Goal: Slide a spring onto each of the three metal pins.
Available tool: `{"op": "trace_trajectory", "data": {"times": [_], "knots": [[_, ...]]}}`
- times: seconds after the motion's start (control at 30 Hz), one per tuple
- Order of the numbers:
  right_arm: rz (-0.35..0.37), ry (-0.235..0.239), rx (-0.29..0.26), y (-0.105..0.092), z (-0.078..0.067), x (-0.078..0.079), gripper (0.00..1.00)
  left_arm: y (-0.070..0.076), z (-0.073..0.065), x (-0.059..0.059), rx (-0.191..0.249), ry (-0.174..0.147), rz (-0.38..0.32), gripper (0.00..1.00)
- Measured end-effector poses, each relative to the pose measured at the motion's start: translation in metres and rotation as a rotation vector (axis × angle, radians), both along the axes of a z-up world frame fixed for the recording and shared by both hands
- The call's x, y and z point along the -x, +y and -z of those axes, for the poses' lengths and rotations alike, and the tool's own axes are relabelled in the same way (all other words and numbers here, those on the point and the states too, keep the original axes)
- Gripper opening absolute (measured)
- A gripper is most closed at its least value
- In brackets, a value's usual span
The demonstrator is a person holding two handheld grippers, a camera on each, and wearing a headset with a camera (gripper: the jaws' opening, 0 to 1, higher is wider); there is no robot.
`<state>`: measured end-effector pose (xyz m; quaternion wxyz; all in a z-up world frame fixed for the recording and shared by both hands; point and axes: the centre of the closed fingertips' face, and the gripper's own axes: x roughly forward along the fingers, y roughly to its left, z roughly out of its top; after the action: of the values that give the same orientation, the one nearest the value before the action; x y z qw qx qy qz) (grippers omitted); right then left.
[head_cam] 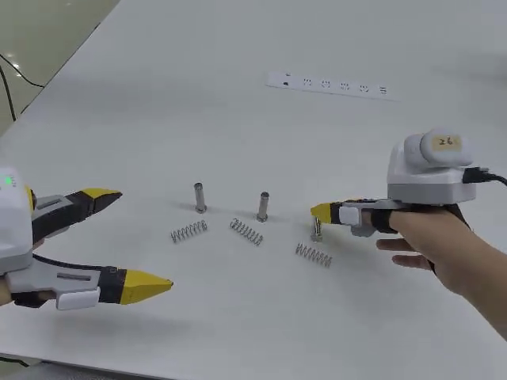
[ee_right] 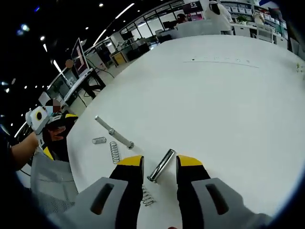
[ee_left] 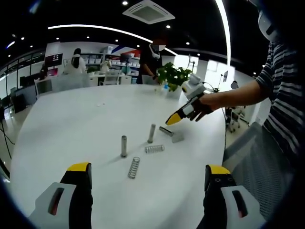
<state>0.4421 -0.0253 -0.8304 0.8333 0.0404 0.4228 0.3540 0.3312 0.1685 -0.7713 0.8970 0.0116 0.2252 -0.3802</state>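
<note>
Where the left gripper [head_cam: 144,237] hangs low over the table [head_cam: 238,332], close to its near edge, its jaws are spread wide and hold nothing. Bare top lies between them and the left pin [head_cam: 199,198].

The right gripper [head_cam: 318,212] reaches in from the right, well inside the edges. Its jaws are only a little apart and bracket the right pin [ee_right: 161,166]. The right gripper view shows a sliver of gap on each side, so I cannot tell whether they touch it. That pin leans in the left gripper view, while the left pin and the middle pin [head_cam: 263,206] stand upright, apart from each other.

Three springs [head_cam: 188,231] lie flat on the top just in front of the pins, one by each and none on a pin.

Beyond the pins the top runs open to a strip [head_cam: 329,84] far back. The table's left edge slants away at upper left.
</note>
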Motion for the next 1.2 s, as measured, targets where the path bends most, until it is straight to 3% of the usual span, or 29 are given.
{"op": "trace_trajectory", "data": {"times": [0.17, 0.27, 0.3, 0.43, 0.53, 0.7, 1.2], "knots": [[0.023, 0.014, 0.054, 0.0, 0.007, -0.006, 0.22, 0.001, -0.001, -0.002, 0.002, -0.002, -0.005, 0.95], [0.038, 0.067, 0.1, -0.001, 0.016, -0.002, 0.2, 0.001, 0.001, -0.003, -0.004, 0.0, -0.004, 0.95], [0.03, 0.042, 0.111, -0.002, 0.016, -0.006, 0.19, 0.002, 0.001, -0.003, -0.005, 0.0, -0.003, 0.95], [0.046, 0.059, 0.136, -0.005, 0.02, -0.006, 0.16, 0.001, 0.001, -0.003, -0.006, 0.001, -0.002, 0.95], [0.04, 0.051, 0.144, -0.003, 0.02, -0.007, 0.14, 0.001, 0.002, -0.002, -0.01, 0.004, 0.003, 0.95], [0.016, 0.033, 0.203, -0.004, 0.022, -0.007, 0.1, 0.0, 0.002, -0.002, -0.009, 0.006, 0.001, 0.95], [-0.033, 0.006, 0.26, -0.001, 0.025, -0.006, 0.06, 0.002, 0.002, 0.0, -0.004, 0.008, -0.004, 0.94]]}}
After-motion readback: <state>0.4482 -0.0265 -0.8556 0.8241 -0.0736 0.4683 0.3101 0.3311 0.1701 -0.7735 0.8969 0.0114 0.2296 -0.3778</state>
